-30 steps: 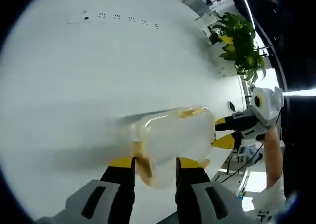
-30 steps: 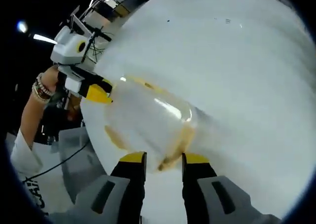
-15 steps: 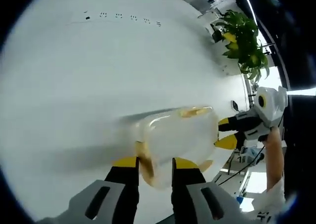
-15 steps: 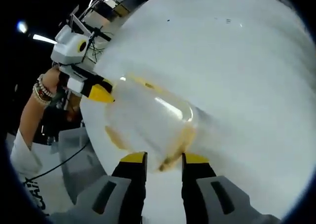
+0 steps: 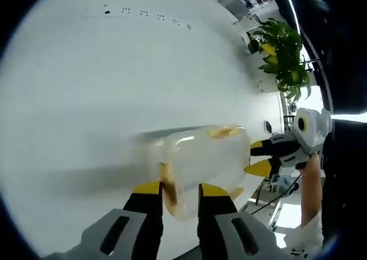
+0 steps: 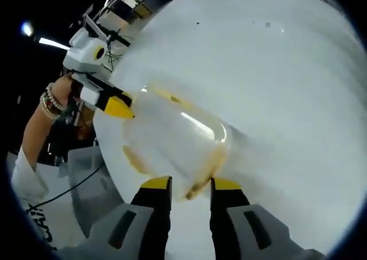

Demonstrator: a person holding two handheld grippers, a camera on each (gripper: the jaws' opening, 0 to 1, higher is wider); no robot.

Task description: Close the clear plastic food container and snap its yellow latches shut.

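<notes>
Left tongs (image 5: 176, 186), rising from 6 o'clock in the left gripper view, are clenched on the near end of the clear plastic food container (image 5: 202, 160), the jaws flanking a yellow latch (image 5: 168, 185). Right tongs (image 6: 191, 184), seen likewise in the right gripper view, are parted just wide enough to straddle the latch (image 6: 203, 177) at the opposite end; whether they press it cannot be told. Each pair appears in the other's view: right tongs (image 5: 259, 158) at 3 o'clock, left tongs (image 6: 117, 106) at 10 o'clock. Holding both ends probably steadies the container while the latches are pressed. The container rests on the white desk (image 5: 114, 88) near its edge; open surface extends toward 12 o'clock. A potted plant (image 5: 281, 54) stands beyond the desk at 2 o'clock.
</notes>
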